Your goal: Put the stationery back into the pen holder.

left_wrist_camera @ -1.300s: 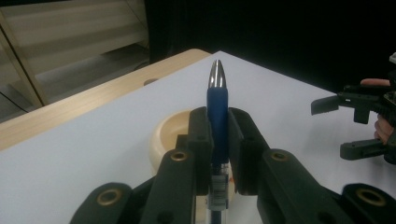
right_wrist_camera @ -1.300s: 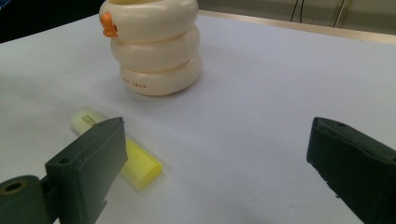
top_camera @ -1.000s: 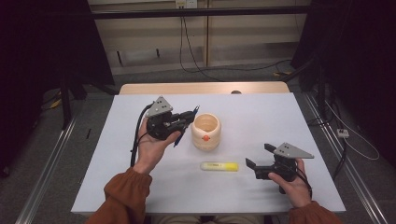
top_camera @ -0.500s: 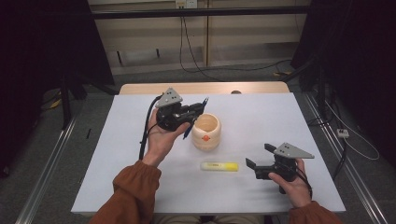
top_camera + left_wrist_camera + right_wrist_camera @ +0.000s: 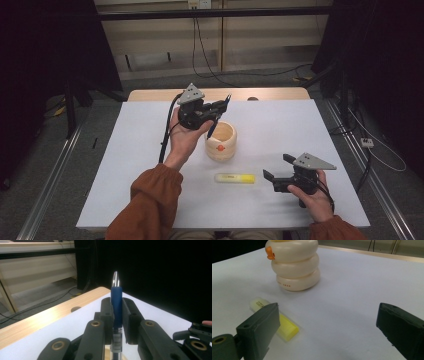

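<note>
We've just swung our left gripper, clamped on the blue pen, up over the cream holder mid-table, ready to drop it in, while our right gripper waits wide open beside the yellow highlighter near the front edge.

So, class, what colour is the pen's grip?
Dark blue grip, seen best in the left gripper view.

You are at a white table with a pale wooden strip along its far edge. A cream ringed holder with a small orange mark stands near the middle, just below your raised left gripper. A yellow highlighter lies flat on the white surface, just left of your right gripper's spread jaws
</note>
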Demonstrator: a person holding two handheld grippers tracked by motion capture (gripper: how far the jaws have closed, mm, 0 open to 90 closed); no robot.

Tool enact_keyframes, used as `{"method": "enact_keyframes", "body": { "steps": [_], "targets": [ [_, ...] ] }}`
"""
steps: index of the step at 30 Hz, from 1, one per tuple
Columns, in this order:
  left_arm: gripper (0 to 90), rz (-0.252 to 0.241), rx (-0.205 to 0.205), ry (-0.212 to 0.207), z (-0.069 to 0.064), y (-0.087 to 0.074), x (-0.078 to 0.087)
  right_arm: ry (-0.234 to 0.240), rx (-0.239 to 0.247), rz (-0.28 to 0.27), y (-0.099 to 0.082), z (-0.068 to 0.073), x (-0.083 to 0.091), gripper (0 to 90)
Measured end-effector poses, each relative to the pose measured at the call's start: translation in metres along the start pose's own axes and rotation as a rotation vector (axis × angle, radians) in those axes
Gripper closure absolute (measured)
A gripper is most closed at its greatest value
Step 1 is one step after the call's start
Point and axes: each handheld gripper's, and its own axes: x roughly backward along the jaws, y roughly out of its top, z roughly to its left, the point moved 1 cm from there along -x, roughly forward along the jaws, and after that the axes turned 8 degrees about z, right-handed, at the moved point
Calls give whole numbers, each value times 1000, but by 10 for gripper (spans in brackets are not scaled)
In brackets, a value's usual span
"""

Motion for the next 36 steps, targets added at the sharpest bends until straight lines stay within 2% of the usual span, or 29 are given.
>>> {"method": "enact_keyframes", "body": {
  "steps": [5,9,16,36],
  "targets": [
    [804,1,-6,2,3,2,-11,2,3,-1,0,-1,0,49],
    [803,3,7,6,8,1,-21,3,0,-1,0,0,0,49],
    [803,34,9,23,12,-6,-33,6,1,4,-1,-1,-1,48],
    [799,73,29,34,23,-29,-39,7,6,5,-1,0,0,48]
  ]
}}
